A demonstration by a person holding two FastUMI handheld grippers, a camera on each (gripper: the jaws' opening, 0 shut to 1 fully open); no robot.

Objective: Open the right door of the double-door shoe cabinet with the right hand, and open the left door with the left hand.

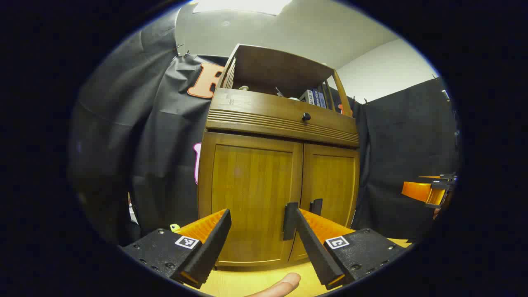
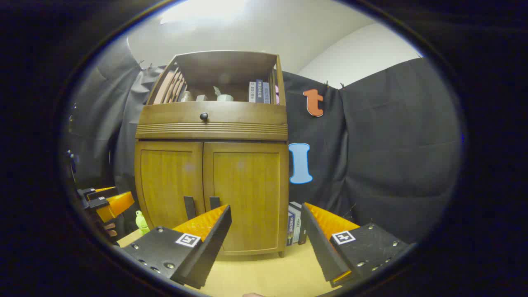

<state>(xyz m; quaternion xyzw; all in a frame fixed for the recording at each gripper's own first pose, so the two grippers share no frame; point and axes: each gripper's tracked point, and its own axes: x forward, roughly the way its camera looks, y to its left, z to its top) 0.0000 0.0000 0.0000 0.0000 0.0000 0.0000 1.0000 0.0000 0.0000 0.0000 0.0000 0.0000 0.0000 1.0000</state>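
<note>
A wooden shoe cabinet (image 1: 280,123) (image 2: 212,128) stands on a pale wooden surface, both doors closed. Its left door (image 1: 249,194) (image 2: 167,181) and right door (image 1: 330,181) (image 2: 247,189) each carry a dark vertical handle near the middle seam: the left handle (image 1: 289,220) (image 2: 189,207), the right handle (image 1: 317,206) (image 2: 214,203). My left gripper (image 1: 263,225) is open in front of the left door, a short way off, its right finger beside the left handle. My right gripper (image 2: 266,225) is open before the right door's lower part, not touching it.
A drawer with a round knob (image 1: 306,116) (image 2: 203,116) sits above the doors, and an open shelf with books above that. Several books (image 2: 293,225) stand on the floor right of the cabinet. A small green toy (image 2: 141,222) sits left of it. A fingertip (image 1: 278,286) shows below.
</note>
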